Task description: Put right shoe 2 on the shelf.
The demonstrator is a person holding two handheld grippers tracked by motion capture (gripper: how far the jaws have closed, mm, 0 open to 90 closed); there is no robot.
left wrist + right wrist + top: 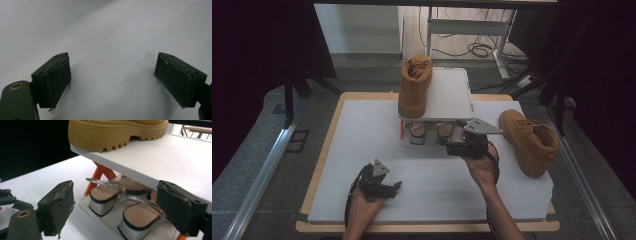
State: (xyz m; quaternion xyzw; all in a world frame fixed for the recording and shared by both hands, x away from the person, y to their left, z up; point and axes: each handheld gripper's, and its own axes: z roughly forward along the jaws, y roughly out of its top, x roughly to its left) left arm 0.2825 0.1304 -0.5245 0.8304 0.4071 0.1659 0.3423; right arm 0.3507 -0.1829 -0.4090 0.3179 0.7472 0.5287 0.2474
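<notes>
Our right gripper (115, 207) has its jaws apart, clamping nothing, just in front of the sandals (120, 205) on the rack's (452, 95) lower shelf. One boot (414, 85) stands on the rack top; another (529, 140) right of it. Our left gripper (112, 77) hovers open, well apart from the rack.

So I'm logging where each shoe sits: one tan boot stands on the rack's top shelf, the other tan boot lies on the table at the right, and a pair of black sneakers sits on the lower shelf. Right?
Not quite: the lower shelf holds a pair of block-heeled sandals with clear straps, as the right gripper view shows. The boot on the top shelf and the other boot on the table are as you said.
</notes>
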